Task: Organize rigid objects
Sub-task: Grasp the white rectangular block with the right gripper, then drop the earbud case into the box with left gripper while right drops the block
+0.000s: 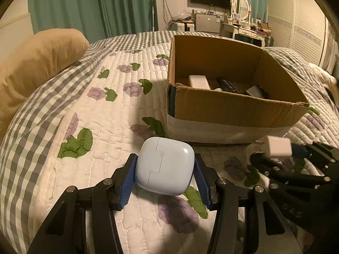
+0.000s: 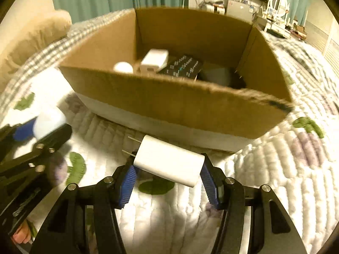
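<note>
Quilted bed [image 1: 118, 114]; cardboard box [image 1: 222, 110] ahead; left hand-held gripper [image 1: 165, 169] pinching pale-blue case [image 1: 164, 167], right [image 2: 167, 169] pinching charger [image 2: 169, 163]

Both wrist views look steeply down, close, sharing the cardboard box [image 1: 233, 110] on the quilt [image 2: 275, 180]

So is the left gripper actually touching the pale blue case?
Touching. In the left wrist view both blue pads of the left gripper press against opposite sides of the pale blue case, with no gap showing on either side.
</note>
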Available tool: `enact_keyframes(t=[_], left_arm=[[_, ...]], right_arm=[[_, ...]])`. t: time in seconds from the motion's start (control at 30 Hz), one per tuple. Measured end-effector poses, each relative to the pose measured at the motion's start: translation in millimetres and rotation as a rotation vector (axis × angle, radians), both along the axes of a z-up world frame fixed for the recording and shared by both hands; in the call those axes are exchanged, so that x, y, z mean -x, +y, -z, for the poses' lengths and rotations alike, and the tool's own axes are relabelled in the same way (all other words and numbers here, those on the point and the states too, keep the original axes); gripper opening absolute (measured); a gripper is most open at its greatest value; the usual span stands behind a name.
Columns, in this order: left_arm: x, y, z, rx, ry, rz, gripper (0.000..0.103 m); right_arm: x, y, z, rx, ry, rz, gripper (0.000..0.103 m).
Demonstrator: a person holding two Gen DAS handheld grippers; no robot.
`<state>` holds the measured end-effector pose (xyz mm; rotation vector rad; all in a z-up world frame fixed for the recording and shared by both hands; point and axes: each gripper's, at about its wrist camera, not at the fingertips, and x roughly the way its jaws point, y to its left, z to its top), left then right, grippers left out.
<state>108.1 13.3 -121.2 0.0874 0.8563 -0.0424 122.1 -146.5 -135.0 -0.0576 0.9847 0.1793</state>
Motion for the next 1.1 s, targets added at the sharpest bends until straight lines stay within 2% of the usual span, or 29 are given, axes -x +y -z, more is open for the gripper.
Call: enact_keyframes(t=[0.27, 0.57, 0.87, 1.1], left_arm=[[10.1, -4.4, -19.5, 0.018, -0.024, 0.021, 0.053], [8.3, -17.6, -63.2, 0.037, -0.085, 0.043, 0.053], [-30.4, -46.2, -112.3, 0.006, -0.173, 0.106, 0.053], [-74.9, -67.7, -131.1, -0.017, -0.212, 0.158, 0.053]], right_arm=[[16.6, -4.9, -36.6, -0.038, -0.086, -0.009, 0.056], [21.6, -20.3, -87.3, -0.045, -0.195, -0.026, 0.056], [-20.2, -32.5, -146.6, -0.02, -0.295, -0.041, 0.056], [-60.9, -42.1, -168.5, -0.033, -0.307, -0.047, 0.056]])
